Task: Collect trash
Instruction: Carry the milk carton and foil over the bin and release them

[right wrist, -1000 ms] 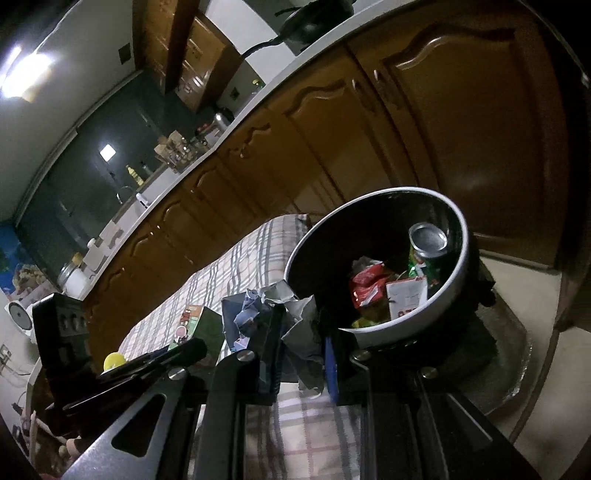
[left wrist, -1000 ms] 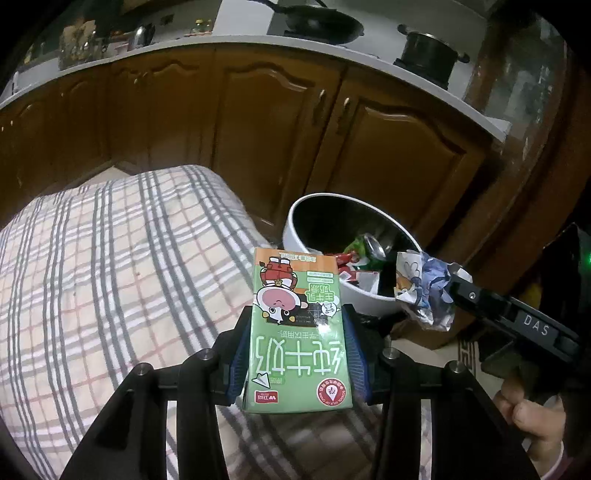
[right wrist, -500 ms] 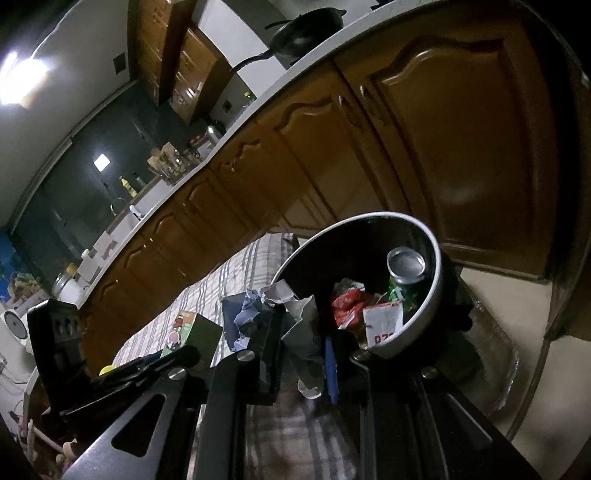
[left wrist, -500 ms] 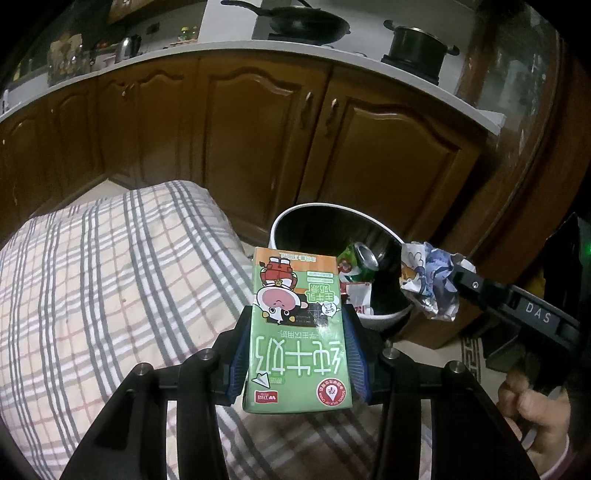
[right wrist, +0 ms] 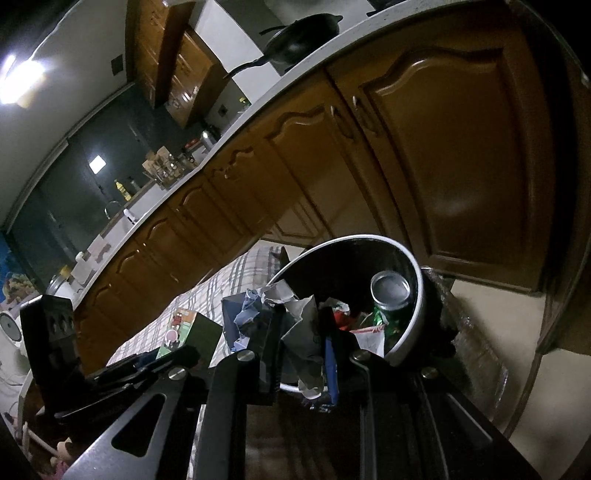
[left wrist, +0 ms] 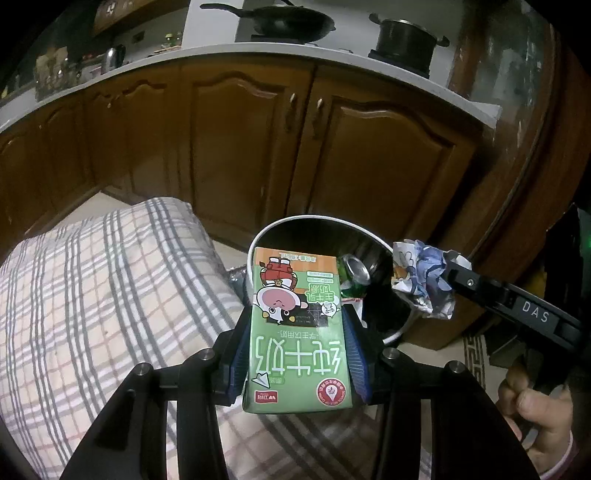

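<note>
My left gripper (left wrist: 297, 332) is shut on a green milk carton (left wrist: 295, 328) and holds it above the checked cloth, just short of the round trash bin (left wrist: 295, 221). My right gripper (right wrist: 301, 332) is shut on a crumpled paper ball (right wrist: 273, 314), which also shows in the left wrist view (left wrist: 423, 282), at the bin's near rim (right wrist: 410, 332). The bin holds a green can (right wrist: 389, 291) and red and white wrappers (right wrist: 364, 328). The carton also shows at the left of the right wrist view (right wrist: 184, 328).
A checked cloth (left wrist: 92, 295) covers the surface at the left. Brown kitchen cabinets (left wrist: 258, 147) stand behind the bin, with a pan (left wrist: 280, 18) and a pot (left wrist: 404, 37) on the worktop. A dark cabinet edge (left wrist: 524, 184) rises at the right.
Both grippers have risen and drawn back with their loads still held. The bin now looks lower and smaller in the left wrist view, partly behind the carton.
</note>
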Motion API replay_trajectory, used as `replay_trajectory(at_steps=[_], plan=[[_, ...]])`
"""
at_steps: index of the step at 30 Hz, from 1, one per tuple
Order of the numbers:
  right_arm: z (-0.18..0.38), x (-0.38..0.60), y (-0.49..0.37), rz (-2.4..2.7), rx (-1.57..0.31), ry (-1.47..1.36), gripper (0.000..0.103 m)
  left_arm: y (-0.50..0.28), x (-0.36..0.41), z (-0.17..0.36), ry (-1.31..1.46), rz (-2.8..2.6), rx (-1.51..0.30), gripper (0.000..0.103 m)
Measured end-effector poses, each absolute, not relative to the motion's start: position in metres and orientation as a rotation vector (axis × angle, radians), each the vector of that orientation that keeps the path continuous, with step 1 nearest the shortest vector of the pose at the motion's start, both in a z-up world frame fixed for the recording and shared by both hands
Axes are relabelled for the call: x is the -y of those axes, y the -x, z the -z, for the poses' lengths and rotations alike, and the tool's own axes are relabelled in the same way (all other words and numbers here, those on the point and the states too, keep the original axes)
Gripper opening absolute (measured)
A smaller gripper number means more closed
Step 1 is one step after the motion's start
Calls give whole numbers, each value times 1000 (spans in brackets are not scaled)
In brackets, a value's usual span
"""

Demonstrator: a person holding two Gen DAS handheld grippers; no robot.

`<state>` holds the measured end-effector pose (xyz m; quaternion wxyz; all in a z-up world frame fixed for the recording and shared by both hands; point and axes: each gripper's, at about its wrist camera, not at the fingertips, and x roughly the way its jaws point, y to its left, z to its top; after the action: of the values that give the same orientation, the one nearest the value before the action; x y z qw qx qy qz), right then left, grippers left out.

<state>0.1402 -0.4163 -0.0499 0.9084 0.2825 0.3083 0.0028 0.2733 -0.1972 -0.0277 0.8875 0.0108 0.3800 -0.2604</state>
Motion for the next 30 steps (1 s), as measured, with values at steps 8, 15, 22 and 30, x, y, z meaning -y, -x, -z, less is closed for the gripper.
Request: replay_trajectory(at_steps=[8,15,22,30], plan=[[47,422,-151,-1,-635,-568,18,-289,213,30,-32,541,-795,44],[49,426,-158,8,-649,-556,18,-301,227,34,-41,537,-805,44],[53,432,-164,18,-664,-556,18,-313,239,36,-51,537,-812,44],[54,435,-168,24,-675,-553,18,-322,244,38,-56,532,-817,44]])
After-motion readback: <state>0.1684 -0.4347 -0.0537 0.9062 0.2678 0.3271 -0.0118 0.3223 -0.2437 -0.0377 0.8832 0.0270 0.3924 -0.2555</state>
